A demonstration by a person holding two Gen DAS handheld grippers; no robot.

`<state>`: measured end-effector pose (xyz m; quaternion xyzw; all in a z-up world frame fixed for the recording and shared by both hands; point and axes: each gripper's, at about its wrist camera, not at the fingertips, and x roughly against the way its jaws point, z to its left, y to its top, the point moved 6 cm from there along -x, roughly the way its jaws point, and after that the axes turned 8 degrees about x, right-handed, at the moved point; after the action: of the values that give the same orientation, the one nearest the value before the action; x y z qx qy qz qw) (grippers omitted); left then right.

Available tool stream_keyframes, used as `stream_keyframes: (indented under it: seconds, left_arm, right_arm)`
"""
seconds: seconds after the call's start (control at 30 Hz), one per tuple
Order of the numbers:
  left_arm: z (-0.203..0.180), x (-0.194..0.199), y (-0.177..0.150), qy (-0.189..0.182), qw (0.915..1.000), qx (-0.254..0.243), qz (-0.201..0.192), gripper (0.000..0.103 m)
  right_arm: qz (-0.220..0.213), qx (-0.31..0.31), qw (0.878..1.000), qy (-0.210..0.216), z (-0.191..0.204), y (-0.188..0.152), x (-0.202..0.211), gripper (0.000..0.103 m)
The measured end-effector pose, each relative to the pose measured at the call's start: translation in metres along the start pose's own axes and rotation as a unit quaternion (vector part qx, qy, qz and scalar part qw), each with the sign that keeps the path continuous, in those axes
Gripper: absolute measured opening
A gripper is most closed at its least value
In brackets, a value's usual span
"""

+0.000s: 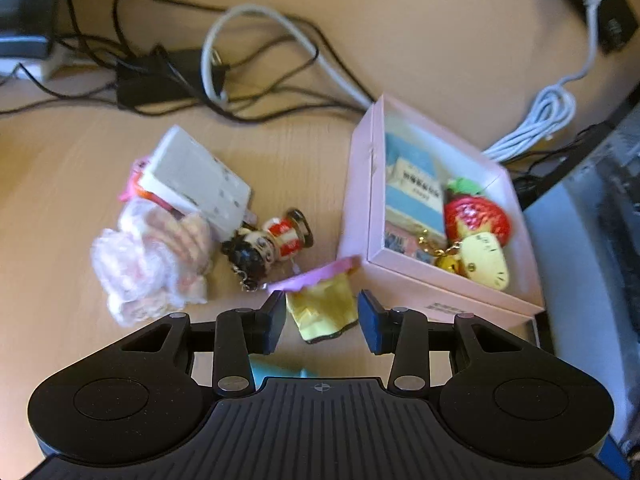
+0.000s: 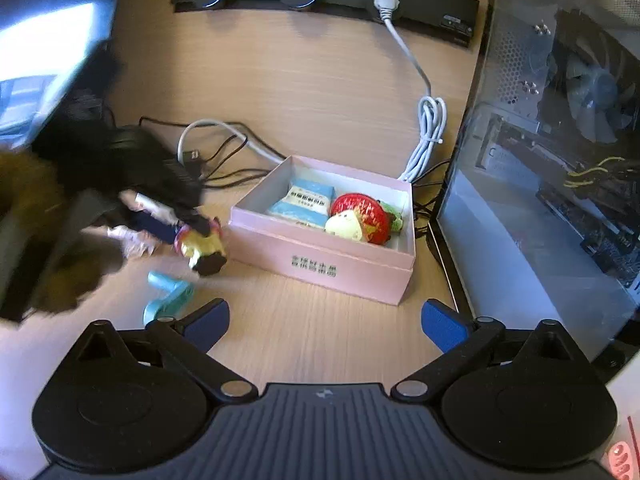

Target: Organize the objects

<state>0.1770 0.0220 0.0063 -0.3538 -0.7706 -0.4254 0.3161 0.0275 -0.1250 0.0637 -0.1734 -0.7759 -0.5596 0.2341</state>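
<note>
Three items are already lodged in the pink box [image 2: 320, 268], while a yellow toy [image 1: 324, 312] is pinched beside it by the left gripper [image 1: 322, 320], the right gripper [image 2: 324, 320] spread empty, several trinkets left outside.

In box: blue paper packet [image 2: 306, 202] at 9 o'clock of red strawberry charm [image 2: 366, 216].
Outside: pink cardboard box [image 2: 320, 256] at 3 o'clock of black-haired doll keychain [image 1: 266, 246].
</note>
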Motion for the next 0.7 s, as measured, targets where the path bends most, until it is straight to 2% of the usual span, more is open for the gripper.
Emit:
stream_keyframes:
  seconds: [0.07,0.13,0.2,0.37,0.4,0.43,0.53,0.7]
  left_arm:
    - [-0.002,-0.012,0.001,0.01,0.9999,0.001,0.005,0.049]
    - [-0.003,-0.021,0.005,0.028,0.9996,-0.009,-0.002,0.047]
    - [-0.002,-0.029,0.008,0.032,0.9995,-0.006,-0.003,0.05]
    - [-0.001,-0.029,0.007,0.029,0.999,-0.029,-0.019,0.048]
    - [0.0,-0.026,0.005,0.027,0.9987,-0.035,-0.024,0.048]
    - [0.002,-0.022,0.003,0.022,0.9988,-0.036,-0.026,0.043]
    - [0.009,0.002,-0.007,-0.009,0.9987,-0.039,-0.033,0.043]
    - [0.027,0.06,-0.032,-0.019,0.9941,-0.084,-0.065,0.043]
  right_arm:
    - [0.007,-0.002,1.0,-0.001,-0.001,-0.007,0.0,0.103]
    - [0.019,-0.011,1.0,-0.002,-0.004,-0.016,0.0,0.103]
    - [0.027,-0.019,0.999,-0.004,-0.007,-0.023,0.002,0.103]
    - [0.043,-0.021,0.999,0.005,-0.008,-0.037,-0.002,0.103]
    - [0.045,-0.02,0.999,0.008,-0.007,-0.038,-0.004,0.103]
    - [0.047,-0.019,0.999,0.012,-0.005,-0.039,-0.007,0.103]
    - [0.044,-0.012,0.999,0.026,0.0,-0.036,-0.013,0.103]
    - [0.041,-0.015,0.997,0.07,0.013,-0.015,-0.037,0.103]
